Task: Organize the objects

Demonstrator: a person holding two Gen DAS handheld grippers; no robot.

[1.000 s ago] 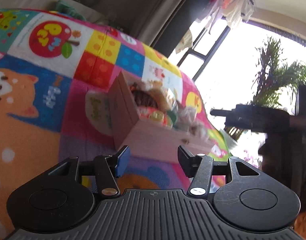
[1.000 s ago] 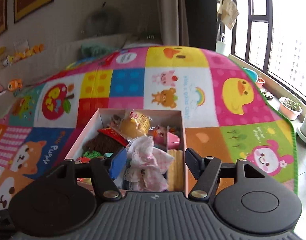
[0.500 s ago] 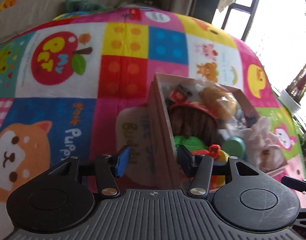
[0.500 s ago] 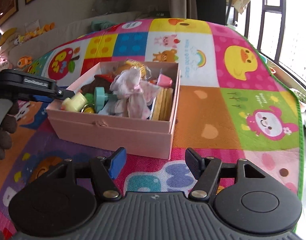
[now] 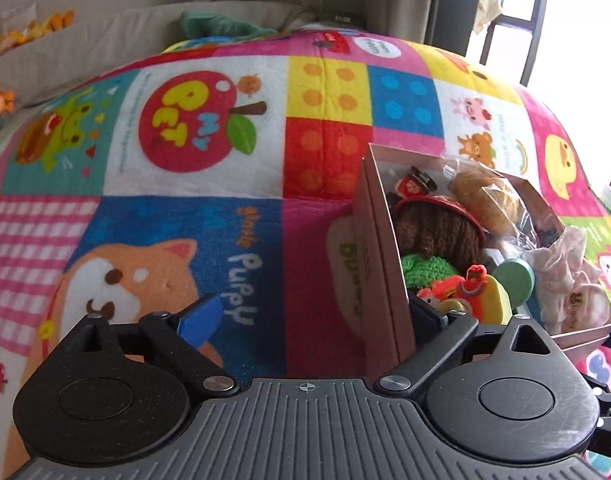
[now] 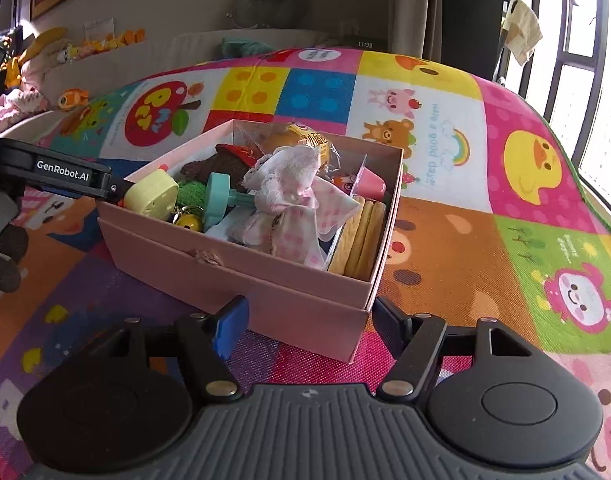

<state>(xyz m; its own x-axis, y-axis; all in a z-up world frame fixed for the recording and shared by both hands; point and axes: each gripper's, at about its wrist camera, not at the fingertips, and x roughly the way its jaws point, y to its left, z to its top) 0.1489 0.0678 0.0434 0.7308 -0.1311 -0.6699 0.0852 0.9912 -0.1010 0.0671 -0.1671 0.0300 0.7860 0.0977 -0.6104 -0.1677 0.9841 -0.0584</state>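
1. Spread underneath everything: patchwork play mat [image 6: 445, 128] with cartoon animals.
2. Resting on the mat: open pink box [image 6: 241, 268], crammed with toys, a frilly pink cloth [image 6: 289, 196] and biscuits [image 6: 361, 236].
3. At the box's near corner: right gripper [image 6: 309, 320], fingers spread, touching nothing.
4. At the box's left wall: left gripper [image 5: 317, 316], fingers just opened wide, straddling that wall without pressing on it.

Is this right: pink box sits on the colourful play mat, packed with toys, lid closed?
Not quite. The pink box does sit on the play mat and is packed with toys, but it is open, no lid on it. The right wrist view looks straight into it.
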